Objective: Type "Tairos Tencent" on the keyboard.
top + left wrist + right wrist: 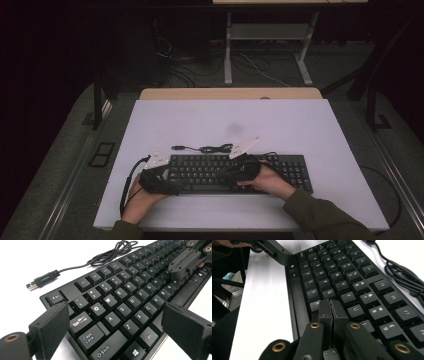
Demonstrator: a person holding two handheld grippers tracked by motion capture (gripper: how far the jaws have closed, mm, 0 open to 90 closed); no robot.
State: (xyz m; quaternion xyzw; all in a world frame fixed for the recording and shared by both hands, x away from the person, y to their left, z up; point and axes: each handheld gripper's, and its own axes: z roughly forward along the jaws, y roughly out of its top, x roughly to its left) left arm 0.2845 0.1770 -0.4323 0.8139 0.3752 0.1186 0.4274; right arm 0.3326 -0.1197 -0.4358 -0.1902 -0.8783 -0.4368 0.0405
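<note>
Black plastic, full-width, the computer keyboard (235,172) lies along the near half of your white desk (300,130), its thin black USB cable (205,148) coiled just behind it. From the high view, your left gripper (160,181) rests at the keyboard's left end and your right gripper (245,167) sits over its middle keys.

In the left gripper view, your fingers (52,325) stand released and wide apart, straddling the keyboard's left corner by Tab and Caps Lock; whether they touch it you cannot tell. The cable's plug (41,280) lies beyond Esc.

In the right gripper view, your fingers (325,312) are clenched together on nothing, tips at the keys near B and H.
</note>
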